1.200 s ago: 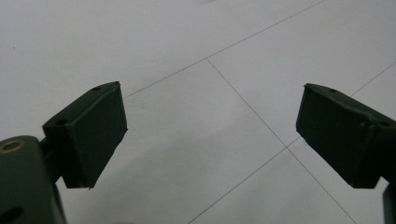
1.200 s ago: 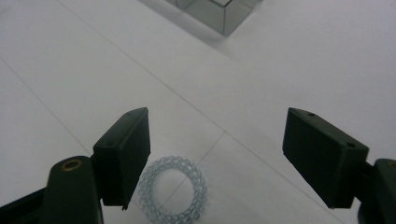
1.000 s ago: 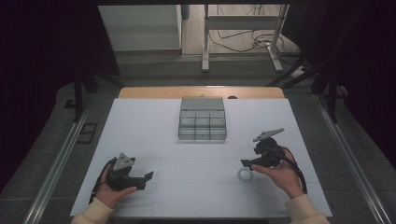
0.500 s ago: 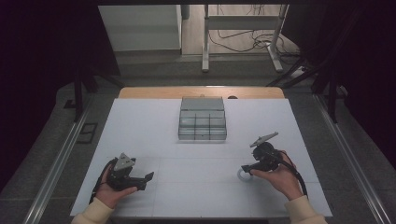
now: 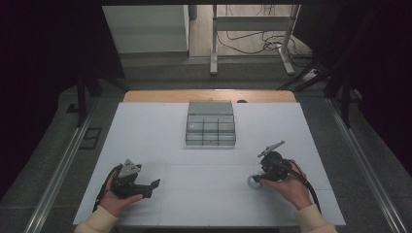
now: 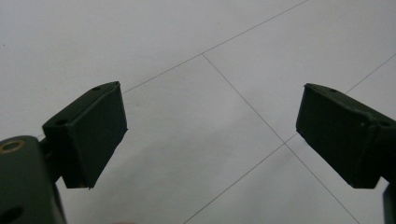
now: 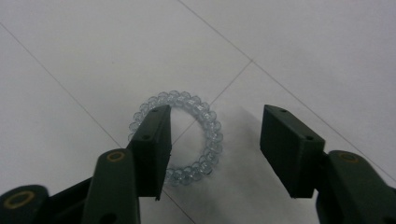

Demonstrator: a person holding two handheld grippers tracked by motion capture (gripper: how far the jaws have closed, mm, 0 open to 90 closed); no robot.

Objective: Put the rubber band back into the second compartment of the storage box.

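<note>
Right gripper (image 7: 215,154) over the bead bracelet (image 7: 177,137)

One jaw hides part of the bracelet (clear beads), lying well nearer than the grey organizer tray (image 5: 211,124); jaws have just been closing, not yet gripping. Left gripper (image 6: 212,140) gapes, holding nothing.

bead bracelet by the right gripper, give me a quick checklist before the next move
1. Bead bracelet lies flat on the white table: ok.
2. Right gripper is over the bracelet: ok; one of its fingers stands inside the ring and the other outside it, with one side of the ring between them.
3. Fingers pressing on the beads: not ok; the jaws have just been closing, but a gap remains on the outer side.
4. Left gripper is out of the way: ok; open over bare table.
5. Grey compartment box is reachable across the table: ok, nothing lies between it and the bracelet.
6. Whether the box compartments are free: cannot tell.
</note>
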